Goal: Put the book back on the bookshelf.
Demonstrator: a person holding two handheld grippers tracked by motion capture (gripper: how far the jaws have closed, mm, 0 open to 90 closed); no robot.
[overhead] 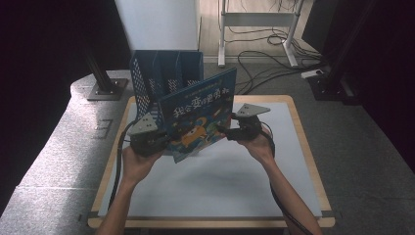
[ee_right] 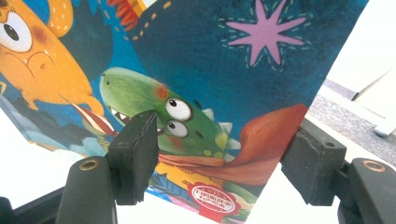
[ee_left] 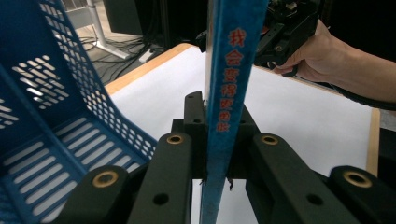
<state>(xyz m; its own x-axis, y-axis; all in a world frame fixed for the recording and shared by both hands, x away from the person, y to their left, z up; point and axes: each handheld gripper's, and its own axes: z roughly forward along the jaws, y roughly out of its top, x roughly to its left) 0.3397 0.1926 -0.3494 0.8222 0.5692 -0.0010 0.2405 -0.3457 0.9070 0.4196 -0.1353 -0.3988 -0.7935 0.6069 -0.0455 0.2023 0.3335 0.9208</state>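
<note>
**Picture book held up between two grippers**

The blue perforated plastic file rack (overhead: 161, 78) stands at the table's (overhead: 220, 196) far left. The left gripper (overhead: 157, 139) pinches the spine of the picture book (overhead: 200, 115), a thin glossy hardcover with a dark-blue cover, an orange monster, a green dinosaur and red lettering, held tilted above the white tabletop. The right gripper (overhead: 226, 131) meets its right edge, jaws spread, one before the cover and one past its corner; whether they press I cannot tell

A picture book (overhead: 198, 112) shows large white Chinese title characters across its blue cover, beginning 我会变. Its blue spine (ee_left: 229, 79) carries red Chinese characters, starting 我会. A red seal (ee_right: 212, 198) on the cover holds unreadable small print.
</note>
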